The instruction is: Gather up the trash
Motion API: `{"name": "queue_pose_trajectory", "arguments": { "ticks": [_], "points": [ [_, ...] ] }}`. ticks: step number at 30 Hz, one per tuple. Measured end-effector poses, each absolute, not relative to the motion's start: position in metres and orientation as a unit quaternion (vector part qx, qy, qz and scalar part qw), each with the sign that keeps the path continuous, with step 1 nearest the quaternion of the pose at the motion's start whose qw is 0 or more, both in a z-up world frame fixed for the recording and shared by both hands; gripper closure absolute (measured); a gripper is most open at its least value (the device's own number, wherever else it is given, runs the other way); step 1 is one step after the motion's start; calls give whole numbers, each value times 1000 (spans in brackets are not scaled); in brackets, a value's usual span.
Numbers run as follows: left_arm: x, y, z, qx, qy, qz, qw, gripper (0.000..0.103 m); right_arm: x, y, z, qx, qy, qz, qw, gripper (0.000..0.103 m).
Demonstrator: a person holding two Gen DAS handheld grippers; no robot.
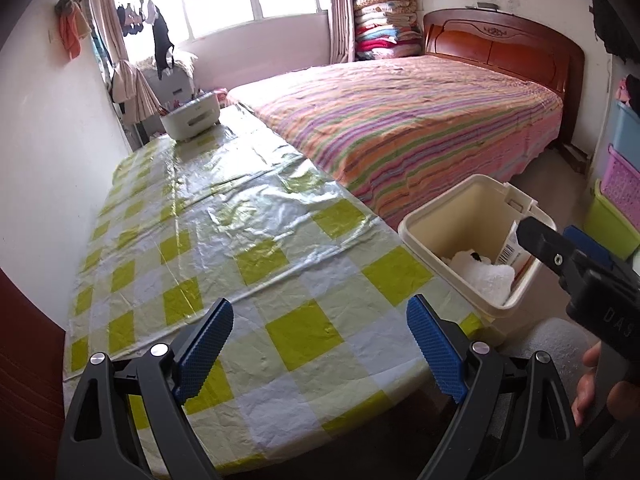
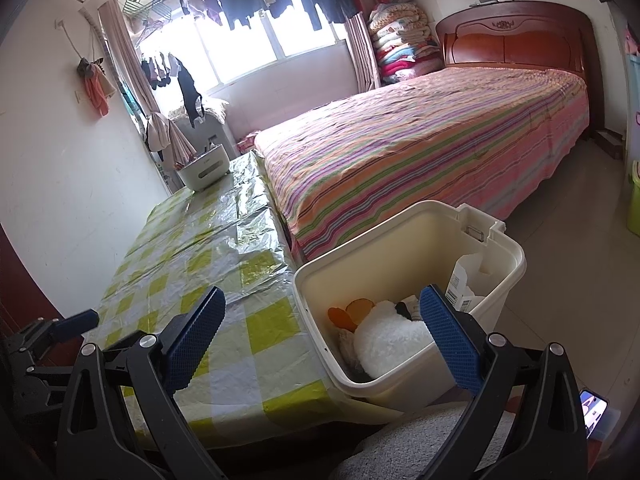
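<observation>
Cream plastic bin [image 2: 404, 240] at the bench's [image 1: 224, 216] near right corner holds white wad [image 2: 388, 344], carton [image 2: 460, 284]; left tongs [image 1: 320, 350], right tongs [image 2: 324, 338] gape empty. Collection judged finished; bench to be checked.

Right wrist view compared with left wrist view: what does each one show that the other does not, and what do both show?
Only the right wrist view shows orange peel in the bin, a phone at lower right, and the left tool.

Only the left wrist view shows the right tool over the bin and stacked baskets.

Both show the checked table, the bed, white trash and a barcoded carton.
</observation>
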State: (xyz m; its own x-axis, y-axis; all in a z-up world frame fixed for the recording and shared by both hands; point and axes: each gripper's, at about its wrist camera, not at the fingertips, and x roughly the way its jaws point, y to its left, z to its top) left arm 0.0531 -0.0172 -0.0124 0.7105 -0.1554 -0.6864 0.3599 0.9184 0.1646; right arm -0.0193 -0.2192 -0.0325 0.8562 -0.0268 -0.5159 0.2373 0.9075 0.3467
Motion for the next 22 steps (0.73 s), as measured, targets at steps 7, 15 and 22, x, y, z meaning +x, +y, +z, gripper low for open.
{"name": "queue_pose_trajectory", "arguments": {
  "ticks": [7, 15, 22],
  "points": [
    [48, -22, -10, 162, 339, -135, 917, 17, -21, -219, -33, 205, 258, -70, 941, 7],
    [49, -21, -8, 162, 334, -121, 921, 17, -22, -219, -32, 208, 258, -72, 941, 7],
    [44, -25, -7, 177, 316, -112, 925, 17, -23, -217, -32, 208, 259, -72, 941, 7]
  ]
}}
